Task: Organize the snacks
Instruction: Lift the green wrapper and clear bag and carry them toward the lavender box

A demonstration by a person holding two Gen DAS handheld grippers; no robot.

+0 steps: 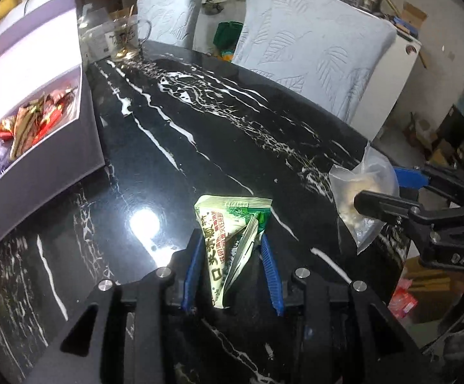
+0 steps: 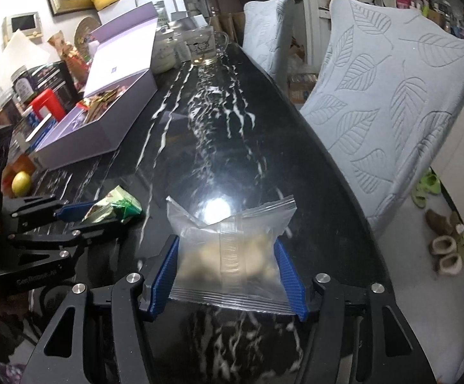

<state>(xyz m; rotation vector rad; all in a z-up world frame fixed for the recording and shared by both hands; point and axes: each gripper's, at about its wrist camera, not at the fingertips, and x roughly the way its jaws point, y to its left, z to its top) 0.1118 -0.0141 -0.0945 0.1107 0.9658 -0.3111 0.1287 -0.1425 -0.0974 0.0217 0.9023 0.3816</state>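
Box (image 1: pixel 39 147) of snacks lies upper left in both views, nearer my left gripper (image 1: pixel 228 256), clamped on the green packet (image 1: pixel 232 240); my right gripper (image 2: pixel 228 265) pinches the clear bag (image 2: pixel 232 246).

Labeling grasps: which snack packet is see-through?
The clear packet between the right gripper's jaws, pale pieces visible inside. The other, in the left gripper, is an opaque green-and-white printed packet.

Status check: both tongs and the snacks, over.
Left tongs shut on green snack packet. Right tongs shut on clear bag. Purple box open, path across table clear.
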